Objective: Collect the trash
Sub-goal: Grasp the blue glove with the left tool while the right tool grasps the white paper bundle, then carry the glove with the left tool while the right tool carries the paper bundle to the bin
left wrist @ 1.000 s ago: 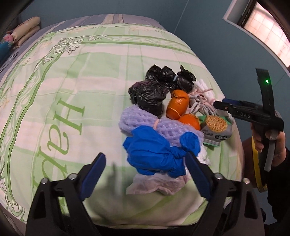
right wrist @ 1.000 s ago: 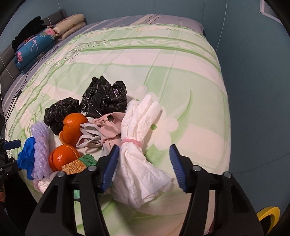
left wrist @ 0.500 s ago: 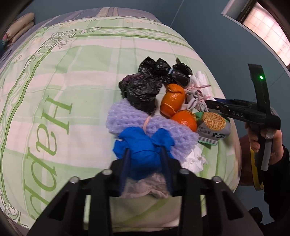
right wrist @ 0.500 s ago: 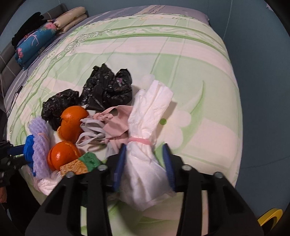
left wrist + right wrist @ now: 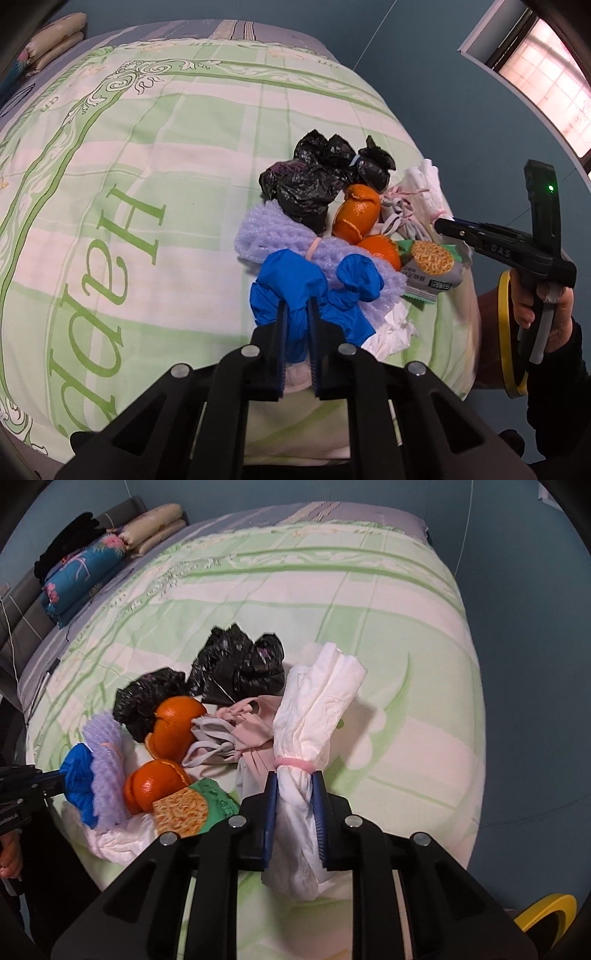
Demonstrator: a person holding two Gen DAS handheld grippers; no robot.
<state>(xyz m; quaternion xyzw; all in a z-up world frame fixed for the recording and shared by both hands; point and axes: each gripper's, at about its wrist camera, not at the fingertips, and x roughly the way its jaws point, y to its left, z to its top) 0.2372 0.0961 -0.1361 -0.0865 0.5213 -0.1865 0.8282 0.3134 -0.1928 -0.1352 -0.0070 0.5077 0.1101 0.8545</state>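
A heap of trash lies at the near corner of the bed. My left gripper (image 5: 296, 306) is shut on a crumpled blue glove (image 5: 291, 291), which rests against a purple foam net (image 5: 273, 236). My right gripper (image 5: 294, 779) is still closing, its pads pressing a white tissue bundle (image 5: 317, 709) just below its pink rubber band (image 5: 293, 764). Between the two lie orange peels (image 5: 356, 214), black plastic bags (image 5: 314, 181), a noodle snack wrapper (image 5: 432, 266) and a pinkish face mask (image 5: 236, 734).
The green and white bedspread (image 5: 147, 184) stretches away behind the heap. Folded pillows and a blue floral quilt (image 5: 77, 576) sit at the headboard. White tissue (image 5: 388, 328) lies under the glove at the bed's edge. A yellow tape roll (image 5: 506, 332) hangs by the right hand.
Both grippers went from wide open to closed: the left onto the blue glove, the right onto the white tissue bundle. Neither hand shifted much.
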